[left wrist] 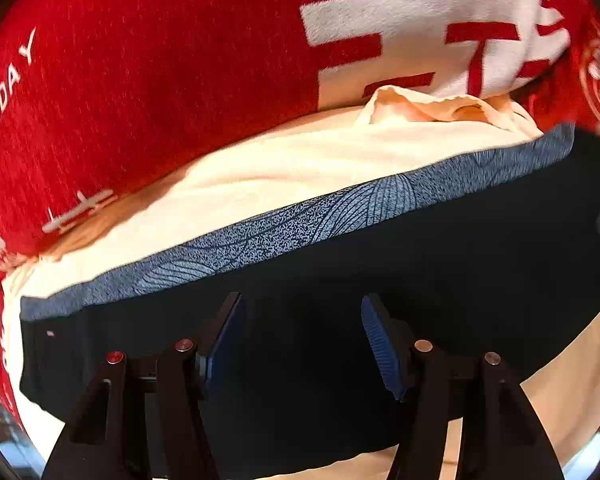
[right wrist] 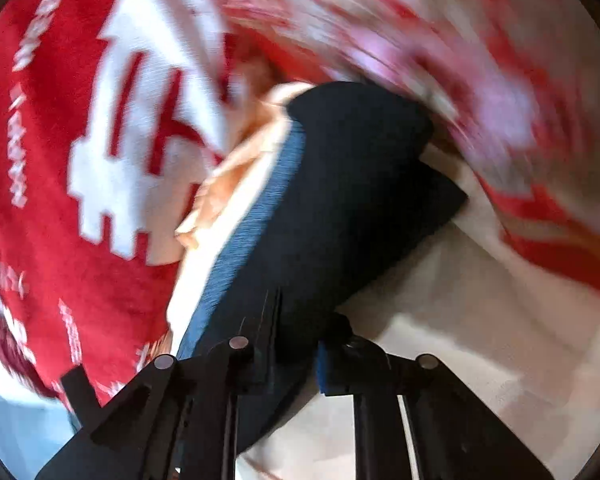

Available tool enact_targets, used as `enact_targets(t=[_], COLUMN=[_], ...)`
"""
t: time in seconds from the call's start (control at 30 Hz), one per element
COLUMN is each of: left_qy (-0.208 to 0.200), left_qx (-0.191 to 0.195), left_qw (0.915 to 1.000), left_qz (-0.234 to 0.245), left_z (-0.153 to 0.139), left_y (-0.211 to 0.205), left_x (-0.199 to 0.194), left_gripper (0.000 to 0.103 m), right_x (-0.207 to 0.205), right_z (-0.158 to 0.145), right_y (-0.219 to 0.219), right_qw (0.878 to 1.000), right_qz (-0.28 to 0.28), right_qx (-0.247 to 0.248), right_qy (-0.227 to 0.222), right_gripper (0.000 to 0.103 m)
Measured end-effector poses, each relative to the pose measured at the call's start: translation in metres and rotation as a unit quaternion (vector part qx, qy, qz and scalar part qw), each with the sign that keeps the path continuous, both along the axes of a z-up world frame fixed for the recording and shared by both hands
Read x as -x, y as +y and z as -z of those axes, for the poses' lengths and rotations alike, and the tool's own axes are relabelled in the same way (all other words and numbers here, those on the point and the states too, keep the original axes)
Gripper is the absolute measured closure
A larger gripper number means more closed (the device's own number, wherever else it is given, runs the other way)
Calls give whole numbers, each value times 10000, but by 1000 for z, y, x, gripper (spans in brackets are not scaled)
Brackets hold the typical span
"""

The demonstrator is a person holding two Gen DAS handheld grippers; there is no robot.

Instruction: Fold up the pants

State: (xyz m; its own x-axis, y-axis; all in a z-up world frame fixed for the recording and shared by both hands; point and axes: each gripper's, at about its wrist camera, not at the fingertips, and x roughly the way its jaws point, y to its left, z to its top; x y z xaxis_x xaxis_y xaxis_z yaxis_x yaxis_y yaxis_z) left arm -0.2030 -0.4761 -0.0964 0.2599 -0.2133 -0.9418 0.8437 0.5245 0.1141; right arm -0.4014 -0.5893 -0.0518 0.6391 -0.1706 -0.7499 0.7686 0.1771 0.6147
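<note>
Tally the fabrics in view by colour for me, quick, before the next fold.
Black pants with blue-grey patterned waistband: 1
Cream cloth under the pants: 1
Red blanket with white print: 1
Total: 3

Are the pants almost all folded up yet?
Partly, it seems. The black pants lie flat on the cream cloth, waistband straight. The left tool is open above them; the right tool grips one edge. More folding probably remains.
</note>
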Motion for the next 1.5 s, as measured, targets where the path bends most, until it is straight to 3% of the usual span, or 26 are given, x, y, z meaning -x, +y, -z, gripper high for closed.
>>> enact_targets(t=[0.1,0.23,0.4,0.47,0.5,0.53,0.77,0.97,1.13,1.27,1.33,1.4,1.47,1.5], left_qy=[342,23,784,940,926,912,796,653,607,656,683,766,829,854], left_qx=[-143,83,259,344,414,485,584,436,210,120,131,157,225,268], left_qw=[9991,9998,9966,9950,9948,9945,9944,9918,9865,9847,9850,9852,9857,9865], left_qz=[219,203,38,-38,-108,-157,-388,-1006,-1507,-1612,-1579,-1525,-1448,-1368], left_z=[23,29,22,15,10,4,-22,-25,0,10,12,11,6,2], left_y=[-1,7,21,34,44,55,143,223,304,338,349,356,359,356], left_x=[9,18,-9,-22,-29,-36,-98,-162,-198,-213,-217,-219,-218,-218], left_gripper=[40,40,39,32,23,20,20,20,20,20,20,20,20,20], right_x=[-15,-37,-62,-72,-75,-79,-129,-189,-247,-276,-280,-282,-276,-271], right_z=[-32,-50,-66,-74,-80,-85,-104,-94,-36,30,50,56,52,47], right_y=[13,27,43,52,56,61,114,176,240,293,321,344,359,363], right_qw=[9984,9941,9865,9828,9809,9789,9553,9270,8869,8208,7692,7301,7118,7088], right_qz=[-398,-815,-1135,-1246,-1302,-1358,-1926,-2527,-3224,-3736,-3835,-3980,-4179,-4265], right_qx=[410,708,1108,1263,1336,1406,1968,2315,2450,2834,3347,3704,3810,3813], right_qy=[-17,109,396,505,554,603,1077,1521,2225,3261,3863,4140,4165,4127], right_gripper=[88,88,88,88,88,88,88,88,87,81,80,72,69,69])
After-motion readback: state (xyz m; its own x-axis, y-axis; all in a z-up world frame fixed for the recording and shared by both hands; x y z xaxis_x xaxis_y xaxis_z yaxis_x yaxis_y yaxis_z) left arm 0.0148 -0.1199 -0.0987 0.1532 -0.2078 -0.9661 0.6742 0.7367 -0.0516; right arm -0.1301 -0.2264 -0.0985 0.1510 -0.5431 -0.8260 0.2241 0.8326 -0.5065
